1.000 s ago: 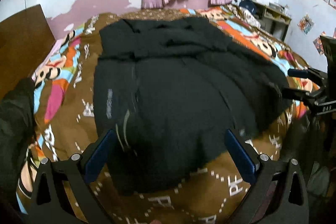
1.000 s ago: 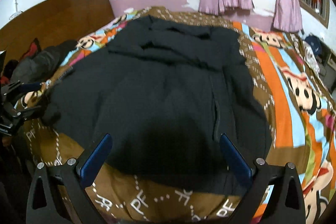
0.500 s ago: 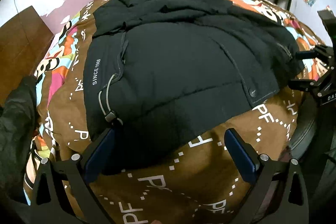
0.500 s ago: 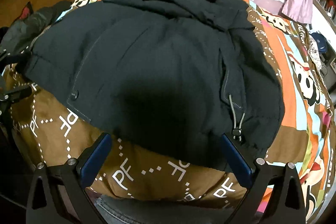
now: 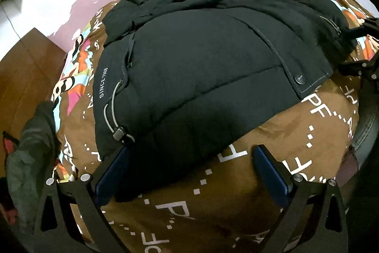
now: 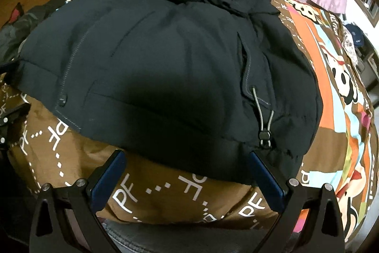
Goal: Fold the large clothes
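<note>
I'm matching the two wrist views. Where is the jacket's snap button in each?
Left wrist: snap button at right, on the hem flap near the corner.
Right wrist: snap button at left, on the stitched flap.
Shared landmark: the black jacket on the brown blanket.

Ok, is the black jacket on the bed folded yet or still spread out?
Still spread out. The black jacket lies flat across the bedspread, hem and both drawcords exposed, and both grippers, left and right, are open at its hem.
</note>
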`<state>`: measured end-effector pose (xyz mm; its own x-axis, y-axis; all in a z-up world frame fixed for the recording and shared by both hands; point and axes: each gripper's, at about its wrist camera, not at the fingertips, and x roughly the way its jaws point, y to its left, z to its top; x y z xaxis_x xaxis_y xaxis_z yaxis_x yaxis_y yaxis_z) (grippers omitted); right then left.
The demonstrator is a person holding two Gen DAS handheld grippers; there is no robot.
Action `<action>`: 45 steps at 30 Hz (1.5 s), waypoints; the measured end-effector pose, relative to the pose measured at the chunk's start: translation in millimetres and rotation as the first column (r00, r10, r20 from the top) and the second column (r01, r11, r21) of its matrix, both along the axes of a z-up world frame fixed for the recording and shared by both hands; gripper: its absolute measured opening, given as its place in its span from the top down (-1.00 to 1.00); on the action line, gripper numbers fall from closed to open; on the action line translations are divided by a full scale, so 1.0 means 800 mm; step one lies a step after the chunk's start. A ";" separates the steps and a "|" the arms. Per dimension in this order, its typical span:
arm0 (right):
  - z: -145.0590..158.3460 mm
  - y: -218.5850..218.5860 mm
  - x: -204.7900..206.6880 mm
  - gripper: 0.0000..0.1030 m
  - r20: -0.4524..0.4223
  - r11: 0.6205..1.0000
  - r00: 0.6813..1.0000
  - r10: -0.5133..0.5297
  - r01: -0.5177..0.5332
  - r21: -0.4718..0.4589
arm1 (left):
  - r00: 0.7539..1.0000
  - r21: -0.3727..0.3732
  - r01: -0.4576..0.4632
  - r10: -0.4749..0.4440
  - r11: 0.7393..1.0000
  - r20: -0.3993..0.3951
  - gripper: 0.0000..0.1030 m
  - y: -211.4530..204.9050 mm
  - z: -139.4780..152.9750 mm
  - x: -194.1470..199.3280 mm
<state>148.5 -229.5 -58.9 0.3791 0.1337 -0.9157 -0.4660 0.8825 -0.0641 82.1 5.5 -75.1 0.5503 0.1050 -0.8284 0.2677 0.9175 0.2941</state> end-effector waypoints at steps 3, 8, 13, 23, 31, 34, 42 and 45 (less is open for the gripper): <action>0.000 -0.002 0.000 -1.00 0.000 1.000 1.000 -0.006 0.006 0.006 | 1.000 0.022 -0.006 0.006 1.000 0.018 -0.96 -0.001 -0.001 0.000; -0.001 -0.005 0.002 -1.00 -0.006 1.000 1.000 -0.022 0.022 0.015 | 0.998 0.106 -0.011 0.003 0.994 0.068 -0.96 -0.007 -0.004 -0.001; -0.002 -0.010 0.004 -1.00 -0.011 0.999 0.999 -0.042 0.042 0.026 | 0.995 0.192 -0.007 -0.013 0.981 0.104 -0.56 -0.015 -0.012 -0.003; 0.001 -0.014 0.001 -1.00 0.003 0.997 0.999 -0.052 0.052 0.050 | 0.982 0.182 0.032 -0.065 0.983 0.179 0.78 -0.012 0.002 -0.005; 0.037 -0.023 -0.021 -1.00 0.136 0.987 0.990 -0.024 0.002 0.161 | 0.962 -0.060 0.056 -0.037 0.997 0.272 0.89 0.006 0.082 0.018; 0.043 -0.017 -0.027 -1.00 0.168 0.987 0.986 0.002 -0.029 0.158 | 0.962 -0.124 0.058 -0.022 0.991 0.272 0.90 0.006 0.107 0.035; 0.044 0.008 -0.036 -1.00 0.203 0.988 0.975 0.086 -0.110 0.107 | 0.955 -0.212 0.076 -0.010 0.974 0.296 0.90 0.003 0.154 0.074; 0.039 0.016 -0.032 -1.00 0.203 0.995 0.977 0.066 -0.080 0.060 | 0.947 -0.231 0.086 -0.007 0.969 0.322 0.90 0.002 0.173 0.092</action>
<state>123.2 -216.7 -27.9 0.5407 0.2266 -0.8101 -0.5132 0.8519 -0.1043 155.8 6.9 63.5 0.7870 -0.1064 -0.6077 0.2409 0.9598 0.1439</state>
